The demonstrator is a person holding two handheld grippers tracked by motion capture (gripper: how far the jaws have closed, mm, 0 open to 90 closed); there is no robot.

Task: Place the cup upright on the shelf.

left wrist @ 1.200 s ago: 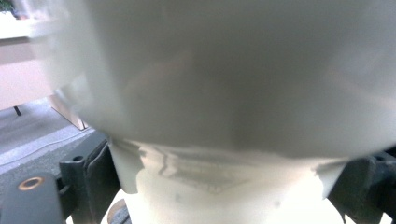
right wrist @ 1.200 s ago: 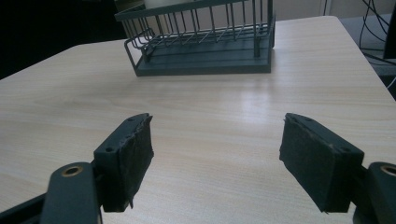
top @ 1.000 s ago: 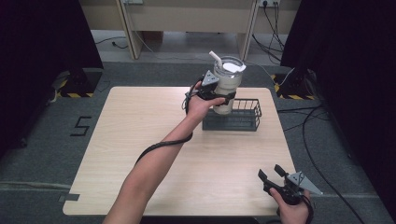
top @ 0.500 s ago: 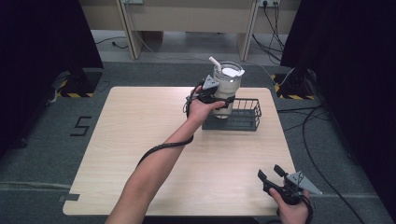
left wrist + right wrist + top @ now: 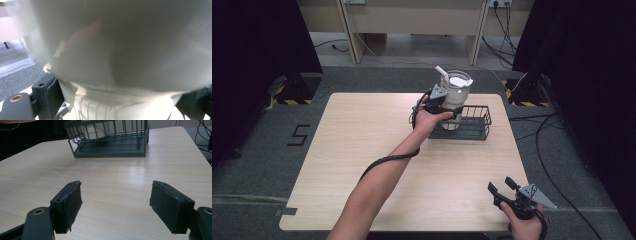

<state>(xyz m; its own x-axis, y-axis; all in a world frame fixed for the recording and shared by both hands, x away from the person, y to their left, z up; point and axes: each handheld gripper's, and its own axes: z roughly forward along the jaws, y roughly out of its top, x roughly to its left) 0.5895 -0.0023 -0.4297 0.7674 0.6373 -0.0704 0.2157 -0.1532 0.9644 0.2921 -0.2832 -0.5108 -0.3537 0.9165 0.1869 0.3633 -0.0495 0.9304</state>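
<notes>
Wood-grain table (image 5: 362, 150) fills the high view, pale and rectangular. My left gripper (image 5: 447, 107) is at the far side, clamped on a clear plastic cup (image 5: 455, 97) with a white lid and a white straw slanting up-left. The cup's base sits inside a dark wire basket (image 5: 472, 125), at its left end, though whether it rests on the basket floor I cannot tell. My hand covers most of the gripper body. My right gripper (image 5: 504, 187) hovers at the near right corner, jaws apart with nothing between them.

Through the left gripper view, the cup (image 5: 120, 50) is pressed so close that it is a grey-white blur; the upper part is out of focus and cut off by the frame. Below, its pale tapered wall shows faint reflected lines. One black jaw stands at the lower left against the cup, another dark edge at the lower right.

From the right gripper view, my two black jaws stand wide apart, their pads rough and frayed. Beyond them the basket (image 5: 110, 145) sits on the table (image 5: 112, 177), thin wires over a solid tray, top cut off, with the cup's white base (image 5: 96, 132) behind the wires.
</notes>
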